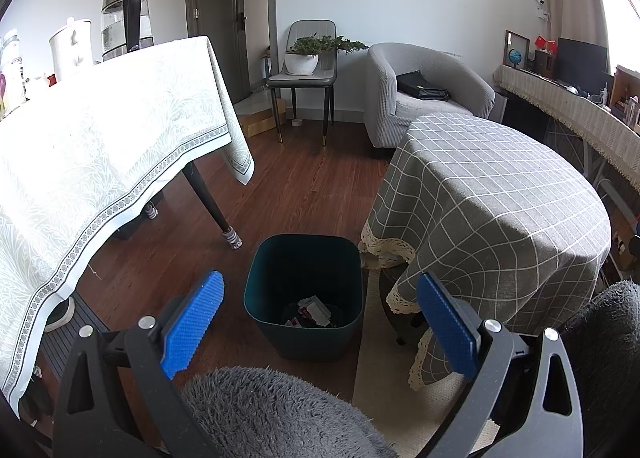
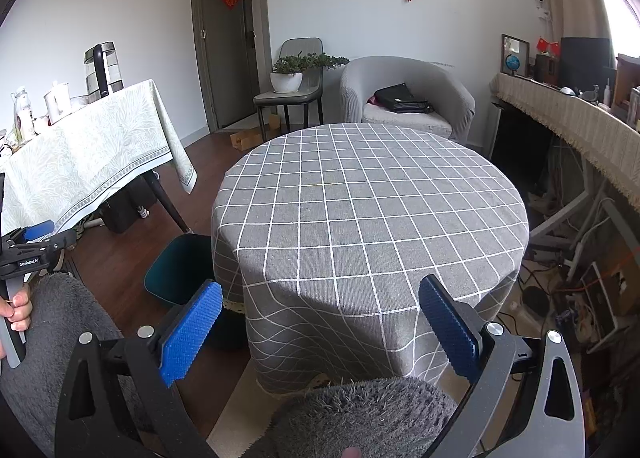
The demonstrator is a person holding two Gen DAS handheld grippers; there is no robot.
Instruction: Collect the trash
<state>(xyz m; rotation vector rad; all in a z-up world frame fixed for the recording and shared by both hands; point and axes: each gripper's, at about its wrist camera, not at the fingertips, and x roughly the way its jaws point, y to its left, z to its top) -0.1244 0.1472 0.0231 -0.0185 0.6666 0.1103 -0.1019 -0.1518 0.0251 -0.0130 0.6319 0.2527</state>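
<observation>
We hold our left hand-held gripper (image 1: 320,322) wide open, with nothing between its blue pads. Our right hand-held gripper (image 2: 320,322) is wide open too, and it holds nothing. Fuzzy grey cloth (image 1: 276,414) sits low at six o'clock in both views.

Just past the left hand-held gripper, at twelve o'clock on the brown wood floor (image 1: 312,185), stands the dark green plastic trash bin (image 1: 305,294). A few bits of crumpled trash (image 1: 314,312) lie at its bottom. The bin is just beside the round table with the grey checked cloth (image 2: 372,209), at that table's eight o'clock in the right view.

The top of that table looks bare to us. Farther off, at ten o'clock, is a long table with a pale leafy cloth (image 1: 100,161), and a glass kettle (image 1: 126,19) stands on its far end.

We think the trash from the round table is already in the bin, so this step looks done. Next we would look around for more trash. We see none loose, so the job may be nearly over.
</observation>
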